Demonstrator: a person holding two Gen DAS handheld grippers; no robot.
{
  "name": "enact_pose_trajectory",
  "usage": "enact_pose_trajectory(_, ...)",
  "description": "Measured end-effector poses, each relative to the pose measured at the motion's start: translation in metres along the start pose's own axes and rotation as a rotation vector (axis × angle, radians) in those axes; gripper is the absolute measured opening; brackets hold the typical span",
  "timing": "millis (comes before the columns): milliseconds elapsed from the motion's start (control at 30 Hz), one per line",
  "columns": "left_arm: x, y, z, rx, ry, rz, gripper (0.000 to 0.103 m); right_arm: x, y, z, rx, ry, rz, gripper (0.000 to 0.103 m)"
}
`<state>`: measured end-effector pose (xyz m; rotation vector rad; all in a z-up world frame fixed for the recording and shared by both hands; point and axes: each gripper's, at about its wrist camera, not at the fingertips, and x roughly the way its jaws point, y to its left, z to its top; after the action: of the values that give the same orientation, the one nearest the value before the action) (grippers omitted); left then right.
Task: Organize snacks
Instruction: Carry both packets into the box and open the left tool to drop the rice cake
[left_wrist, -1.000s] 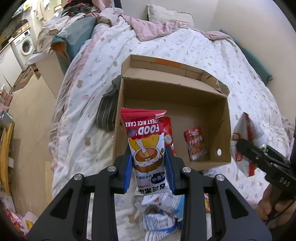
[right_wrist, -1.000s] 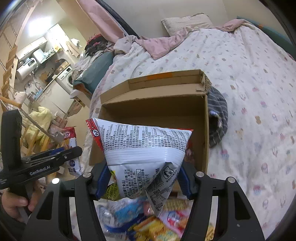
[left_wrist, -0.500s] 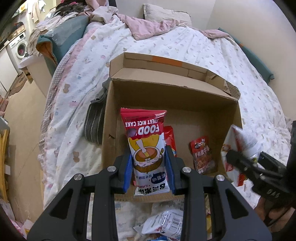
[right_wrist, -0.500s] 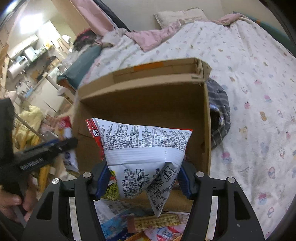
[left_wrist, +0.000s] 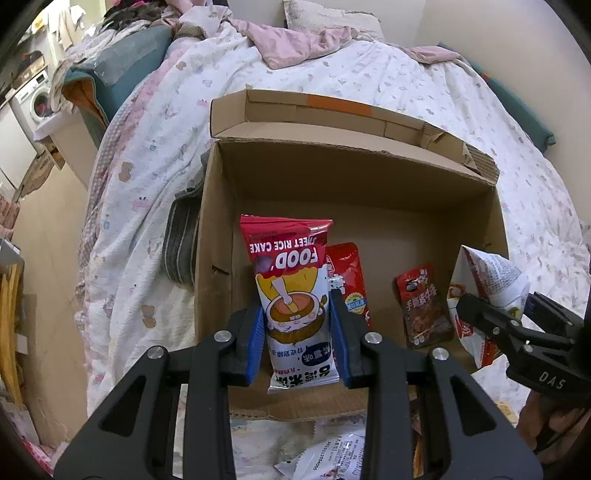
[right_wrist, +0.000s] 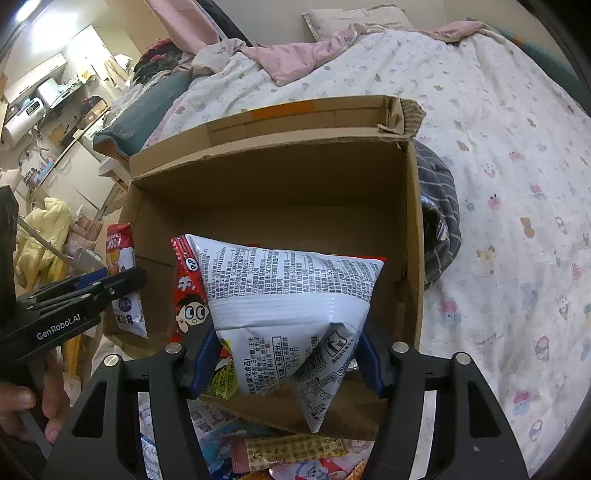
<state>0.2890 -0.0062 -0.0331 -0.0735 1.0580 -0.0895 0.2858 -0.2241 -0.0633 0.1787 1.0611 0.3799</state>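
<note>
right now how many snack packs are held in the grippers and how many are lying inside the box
held in grippers: 2, the rice cake pack in the left gripper and the white puffed bag in the right gripper
lying inside the cardboard box: 2, a red pack and a small dark red pack
total: 4
</note>
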Motion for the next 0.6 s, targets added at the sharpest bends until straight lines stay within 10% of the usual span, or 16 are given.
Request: enact_pose_trajectory(600,-0.0002,-0.0054,-0.0022,0.029,-0.011,-0.013,0.029,0.0022,0.0009,0.0006,-0.002,0.004,0.008,0.067)
